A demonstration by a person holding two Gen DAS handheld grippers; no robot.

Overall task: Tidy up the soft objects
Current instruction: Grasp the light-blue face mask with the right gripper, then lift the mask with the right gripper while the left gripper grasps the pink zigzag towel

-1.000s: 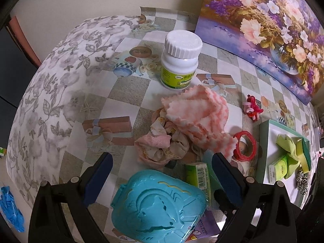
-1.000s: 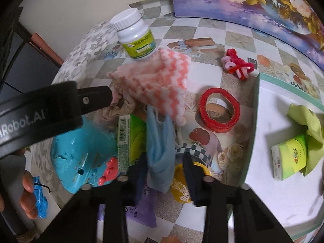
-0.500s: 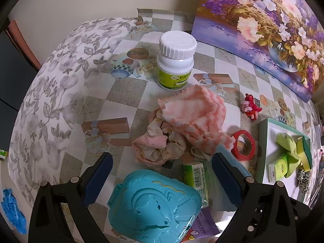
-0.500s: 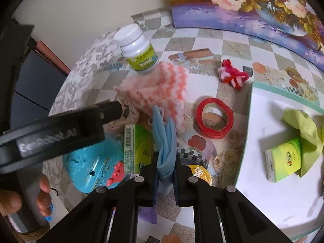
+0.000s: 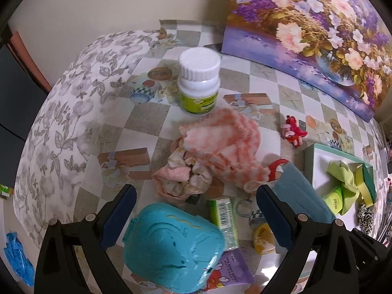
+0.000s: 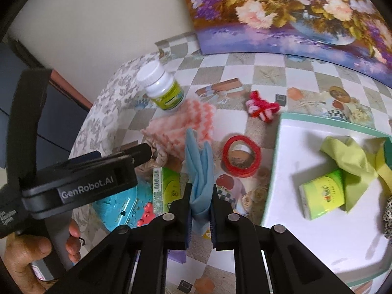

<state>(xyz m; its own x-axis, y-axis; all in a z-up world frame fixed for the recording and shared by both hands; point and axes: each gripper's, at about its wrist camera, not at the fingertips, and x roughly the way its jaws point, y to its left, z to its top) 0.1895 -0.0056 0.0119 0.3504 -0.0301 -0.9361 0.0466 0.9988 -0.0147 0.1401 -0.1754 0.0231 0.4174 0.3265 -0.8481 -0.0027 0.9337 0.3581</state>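
Covering the table: a checked tablecloth printed with teacups and gift boxes, its near side patterned with grey leaves.
Painting: a large flower painting leans against the wall at the far edge of the table.
Tray: a white tray with a pale green rim sits to the right; in it lie a yellow-green cloth, a small green tissue pack and, at the tray's right edge, what may be a spotted hair tie, too cropped to be sure.
Left gripper: the left gripper hangs over the clutter with its blue-padded fingers spread wide and nothing between them; a hand grips its handle.
Toy case: a turquoise plastic case lies directly under the left gripper.
Pink cloth: a pink-and-white fluffy cloth lies bunched mid-table, resting on a crumpled beige rag.
Right gripper: the right gripper is pinching a folded blue face mask, which stands up between the pressed pads, lifted above the table just left of the tray.
Bottle: a white-capped bottle with a green label stands behind the pink cloth.
Green pack: a narrow green packet lies beside the turquoise case.
Red ring: a red ring lies flat between the mask and the tray.
Yarn bow: a small red-and-pink yarn bow lies near the tray's far corner.
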